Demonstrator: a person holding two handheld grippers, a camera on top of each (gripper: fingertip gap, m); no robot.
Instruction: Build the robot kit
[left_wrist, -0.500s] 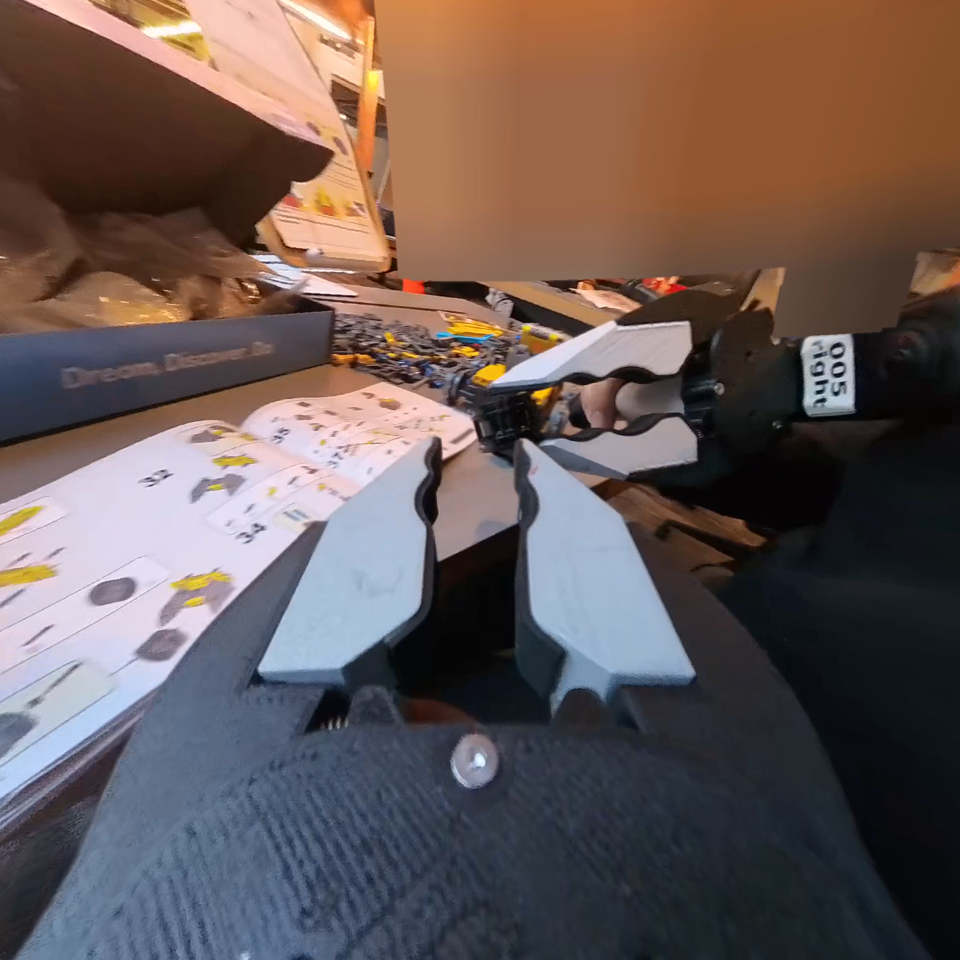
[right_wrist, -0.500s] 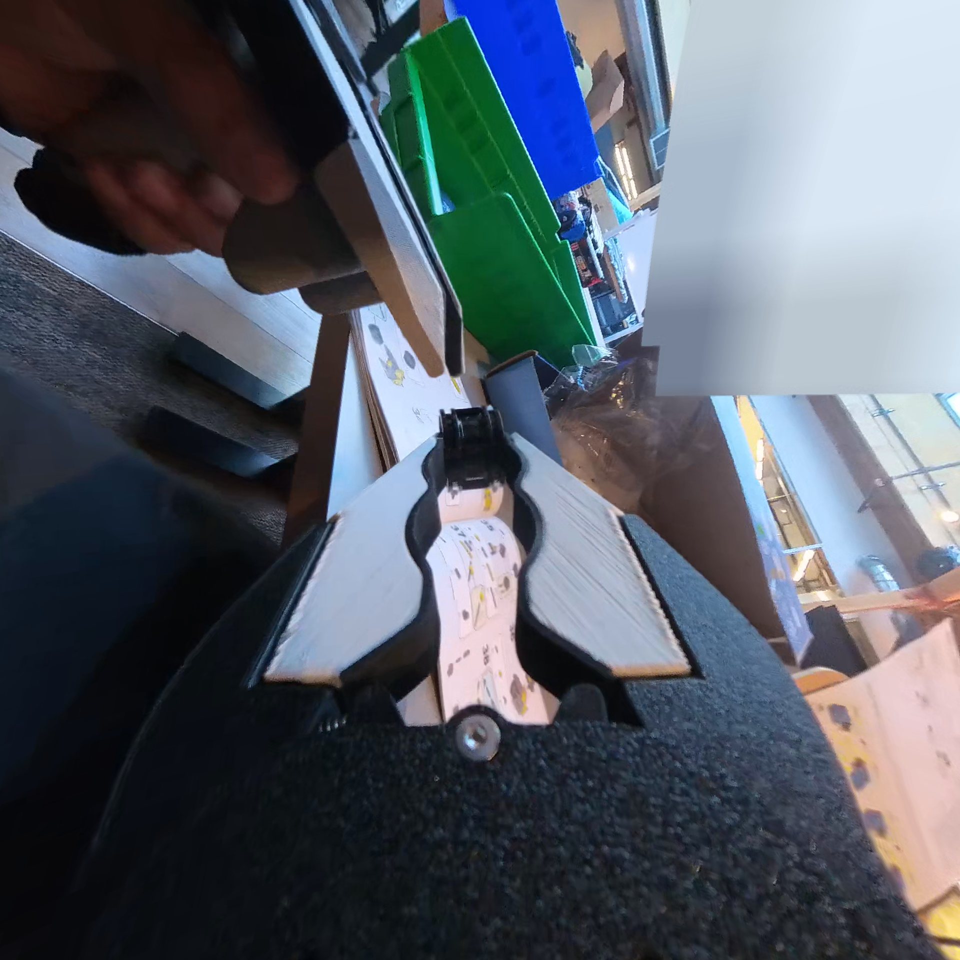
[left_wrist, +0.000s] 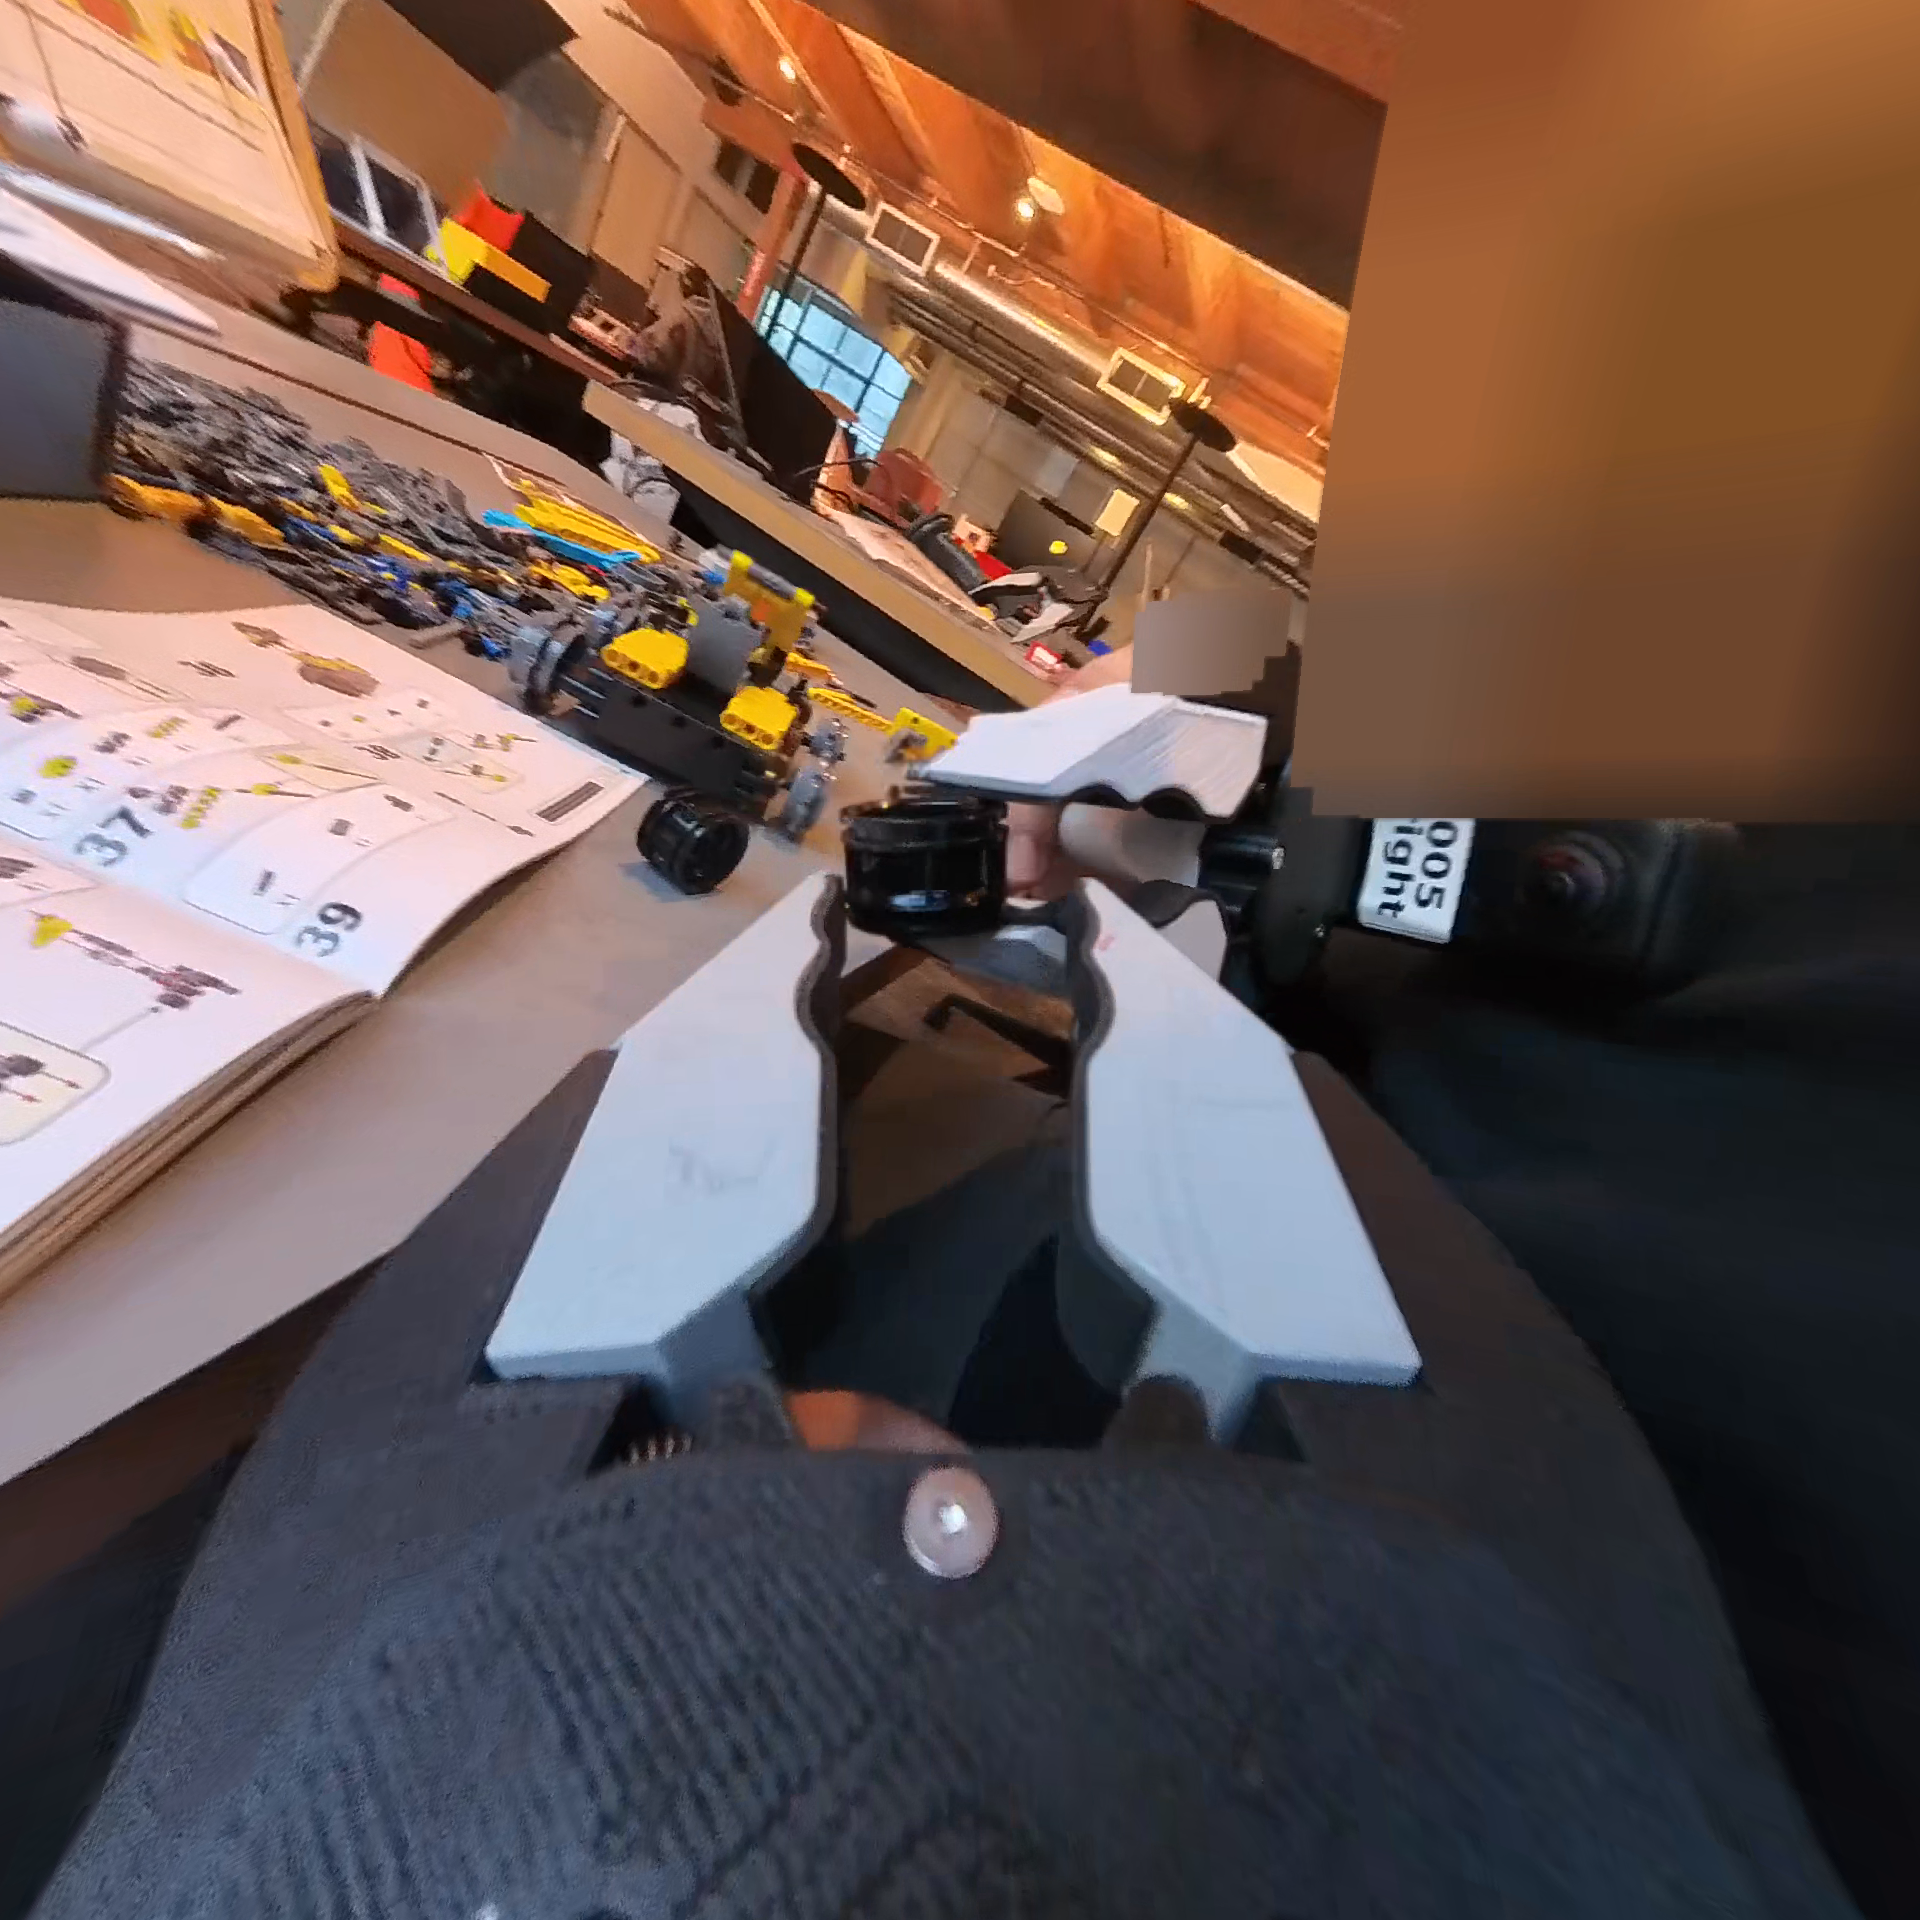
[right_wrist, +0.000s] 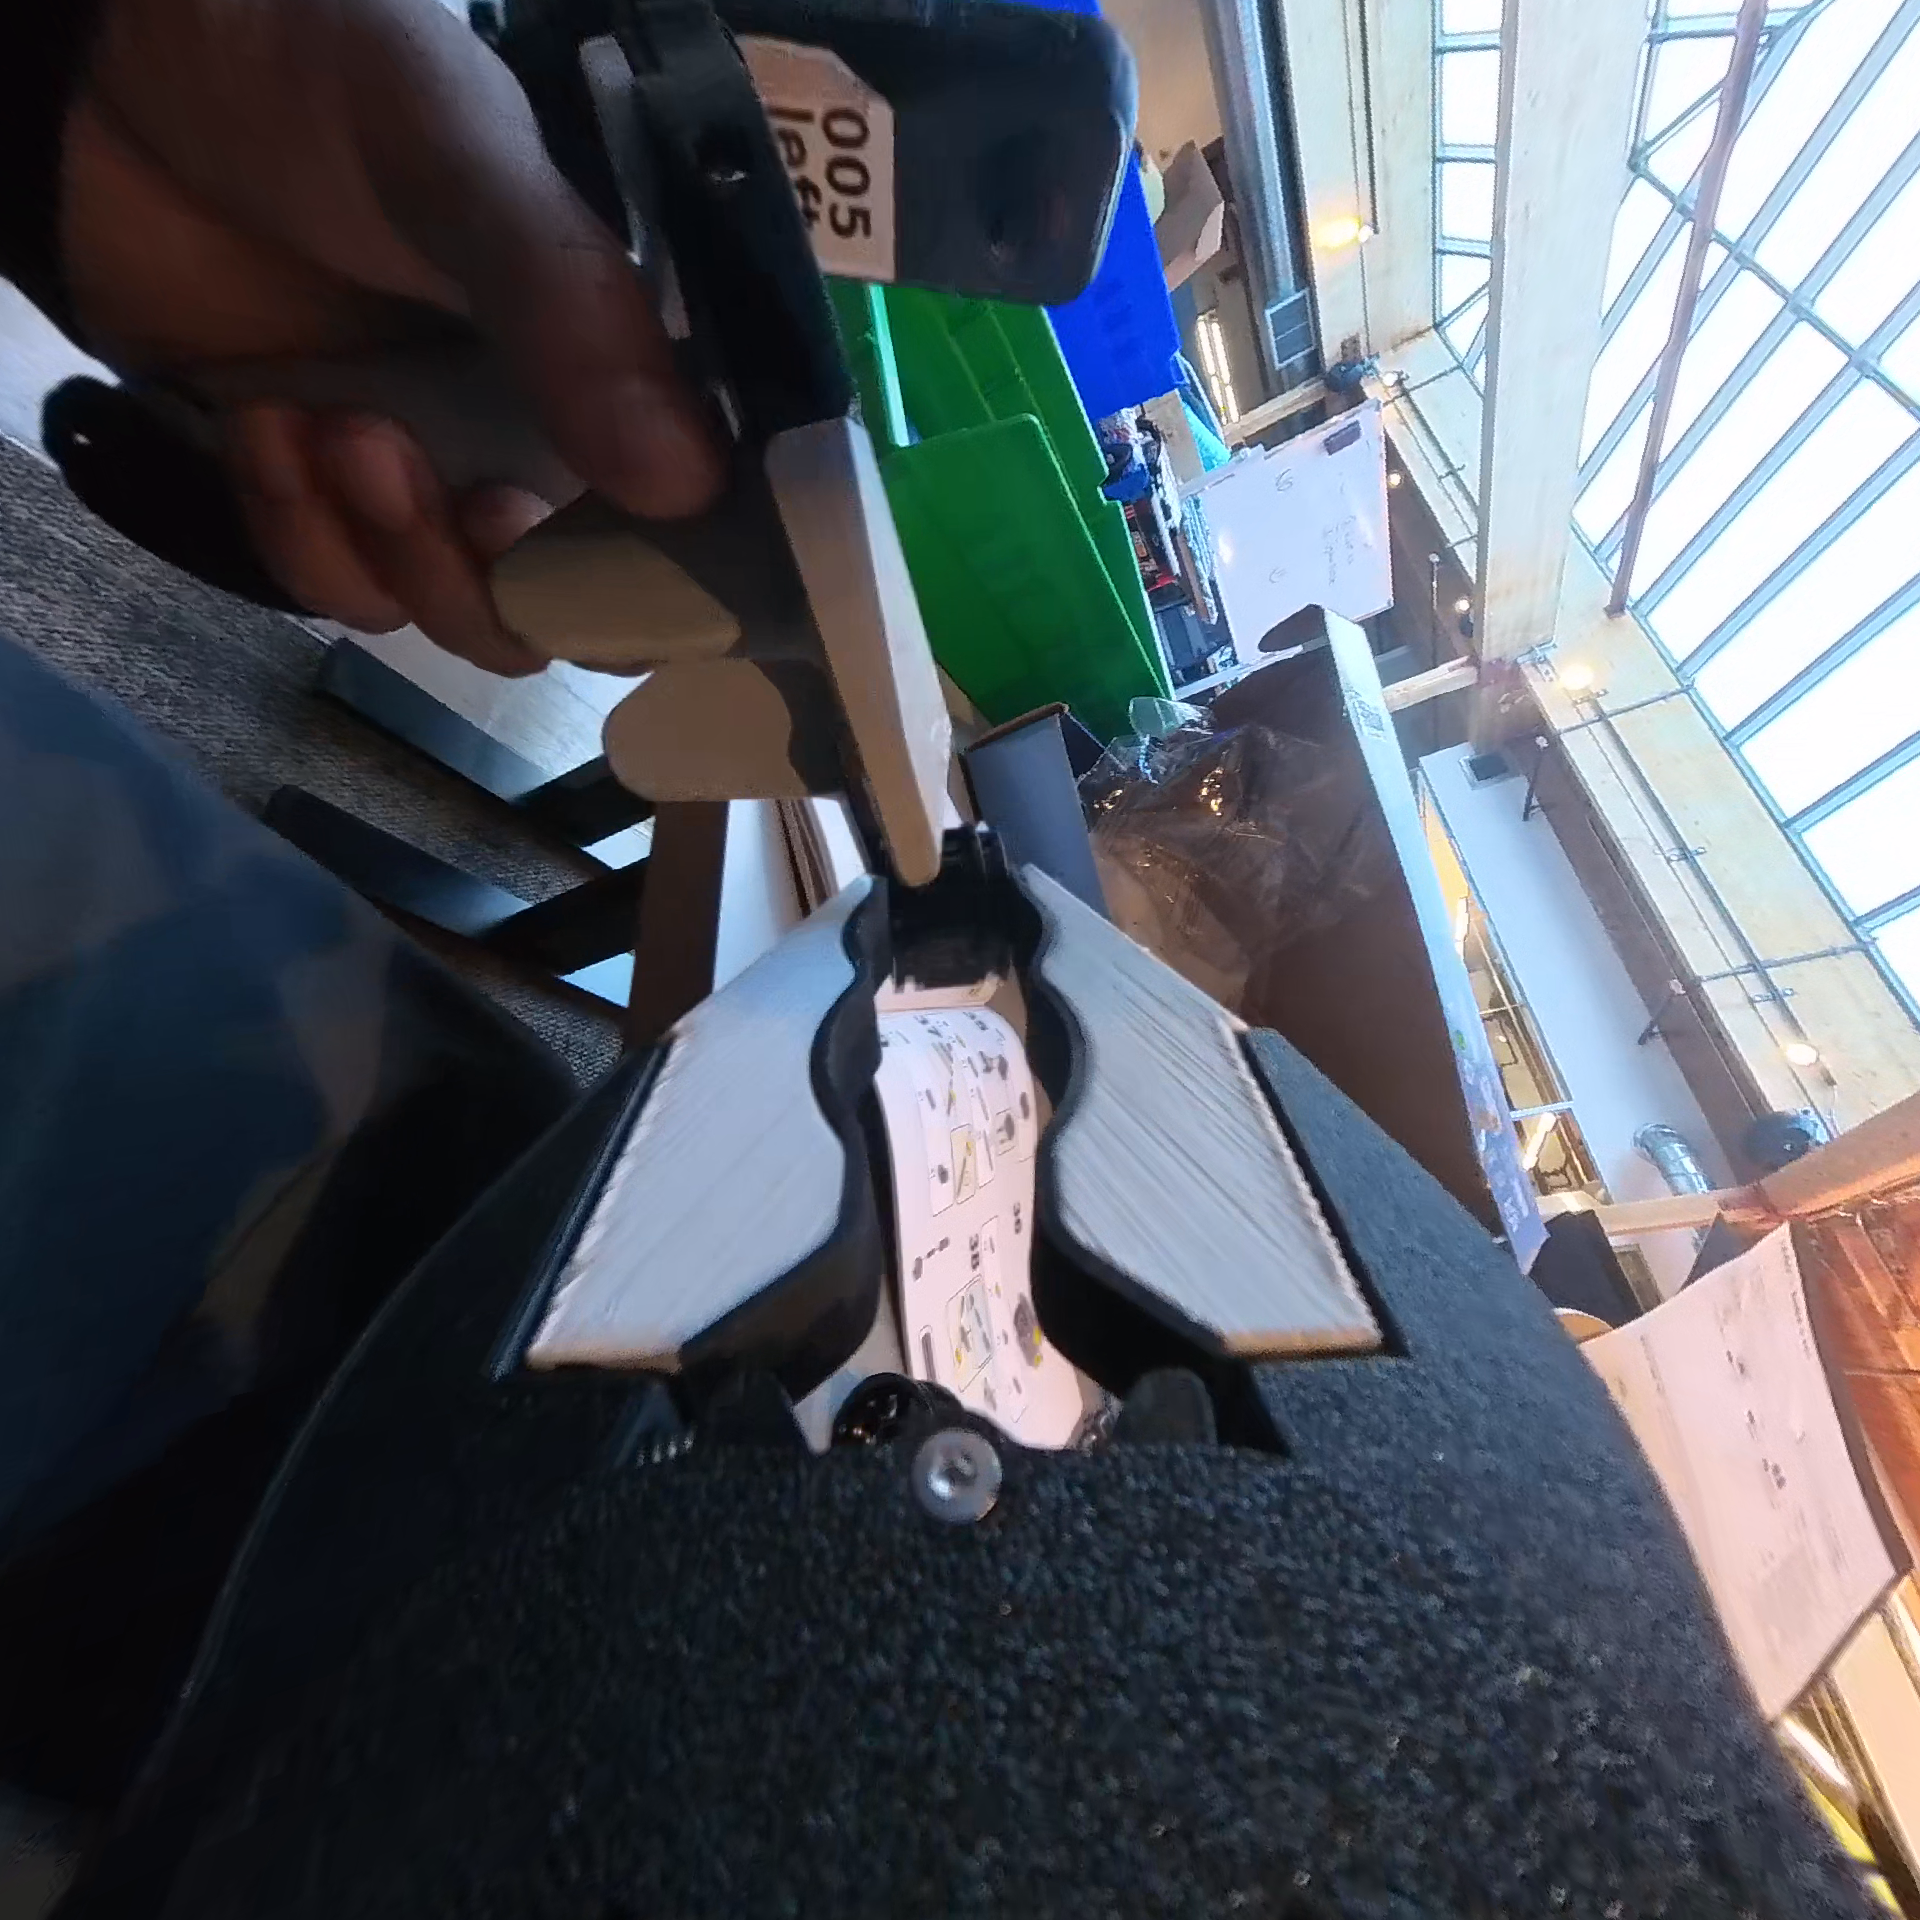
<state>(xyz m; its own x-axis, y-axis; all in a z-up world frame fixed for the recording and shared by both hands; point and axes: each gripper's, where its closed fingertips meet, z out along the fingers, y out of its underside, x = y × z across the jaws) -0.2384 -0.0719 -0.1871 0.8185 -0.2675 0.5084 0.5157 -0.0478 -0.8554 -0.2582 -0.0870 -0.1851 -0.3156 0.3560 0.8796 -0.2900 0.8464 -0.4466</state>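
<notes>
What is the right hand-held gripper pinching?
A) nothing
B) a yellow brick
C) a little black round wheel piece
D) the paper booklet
C: the right hand-held gripper has its fingers shut above and below the black round wheel piece.

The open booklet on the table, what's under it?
The booklet lies open on the table. Under the top pages you can see the stacked edges of more pages, then the tabletop. Anything flat hiding beneath the pages can't be seen.
</notes>
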